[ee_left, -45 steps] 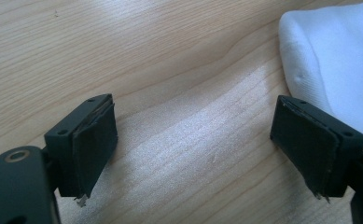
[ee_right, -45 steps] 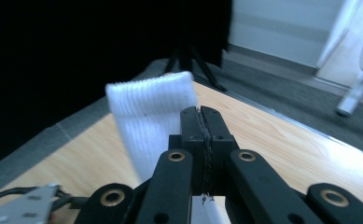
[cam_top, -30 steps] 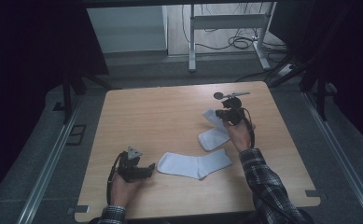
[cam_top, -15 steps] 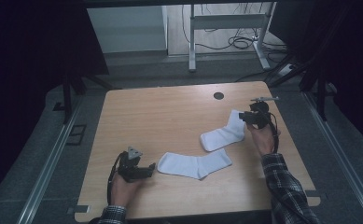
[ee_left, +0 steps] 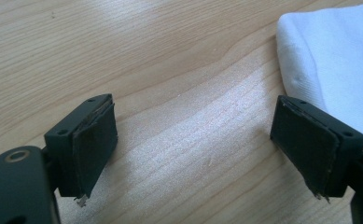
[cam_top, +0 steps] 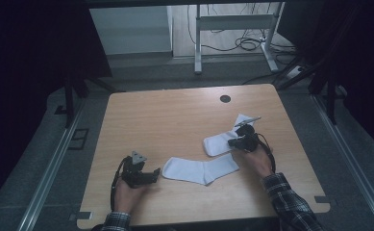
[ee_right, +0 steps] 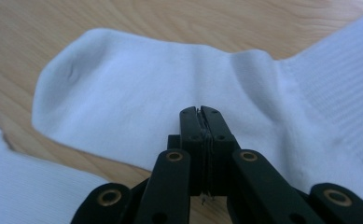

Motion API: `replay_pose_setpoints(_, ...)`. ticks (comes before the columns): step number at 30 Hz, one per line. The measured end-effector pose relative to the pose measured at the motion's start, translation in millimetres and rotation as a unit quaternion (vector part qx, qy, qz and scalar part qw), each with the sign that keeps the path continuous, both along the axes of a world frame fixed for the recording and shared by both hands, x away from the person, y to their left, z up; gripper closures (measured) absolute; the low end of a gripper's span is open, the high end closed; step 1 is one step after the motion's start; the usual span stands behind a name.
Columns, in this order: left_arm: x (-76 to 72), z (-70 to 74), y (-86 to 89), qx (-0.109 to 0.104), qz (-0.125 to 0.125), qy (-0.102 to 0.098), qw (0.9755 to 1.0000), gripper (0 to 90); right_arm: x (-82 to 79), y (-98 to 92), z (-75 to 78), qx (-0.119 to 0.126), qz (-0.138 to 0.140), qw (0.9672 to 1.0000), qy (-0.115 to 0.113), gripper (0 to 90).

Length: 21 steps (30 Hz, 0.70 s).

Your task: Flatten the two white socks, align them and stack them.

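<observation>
White far sock lies under right gripper, jaws together, empty; left gripper jaws apart beside near sock.

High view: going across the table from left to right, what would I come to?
Left gripper → near sock → far sock → right gripper, its jaws shut above that sock.

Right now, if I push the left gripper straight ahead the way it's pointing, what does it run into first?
Most likely the near white sock. The left gripper, jaws open, points along the bare table, and the sock's rounded end lies just ahead of one jaw. Depth is unclear, so it may only clip the edge.
</observation>
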<state>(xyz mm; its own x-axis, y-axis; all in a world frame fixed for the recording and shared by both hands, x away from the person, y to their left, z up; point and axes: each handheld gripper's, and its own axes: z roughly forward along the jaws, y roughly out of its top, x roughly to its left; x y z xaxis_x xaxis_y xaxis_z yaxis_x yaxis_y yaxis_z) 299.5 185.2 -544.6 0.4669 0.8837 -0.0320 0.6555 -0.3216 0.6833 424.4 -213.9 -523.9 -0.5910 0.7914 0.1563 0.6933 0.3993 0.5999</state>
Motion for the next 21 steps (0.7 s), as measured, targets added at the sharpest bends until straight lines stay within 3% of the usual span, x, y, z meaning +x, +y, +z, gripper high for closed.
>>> replay_pose_setpoints(9,2.1,0.2,-0.3,-0.001,-0.001,0.001,1.0,15.1,-6.8,60.1,-1.5,0.02,0.044,0.9988,0.008,77.5)
replay_pose_setpoints(12,2.5,0.9,0.6,0.0,-0.001,0.002,1.0,16.5,-8.4,73.5,1.1,0.017,0.066,0.9976,-0.004,76.4)
replay_pose_setpoints(16,3.9,2.4,1.7,0.001,0.003,0.005,1.0,20.1,-9.2,68.4,10.4,0.013,0.073,0.9968,-0.03,73.3)
replay_pose_setpoints(19,6.3,5.0,1.5,0.005,0.007,0.013,0.9999,24.5,-7.7,52.0,16.4,0.012,0.064,0.9969,-0.044,70.2)
replay_pose_setpoints(21,8.8,7.0,-0.4,-0.005,0.008,0.019,0.9998,27.4,-6.3,37.9,19.1,0.016,0.053,0.9973,-0.049,68.9)
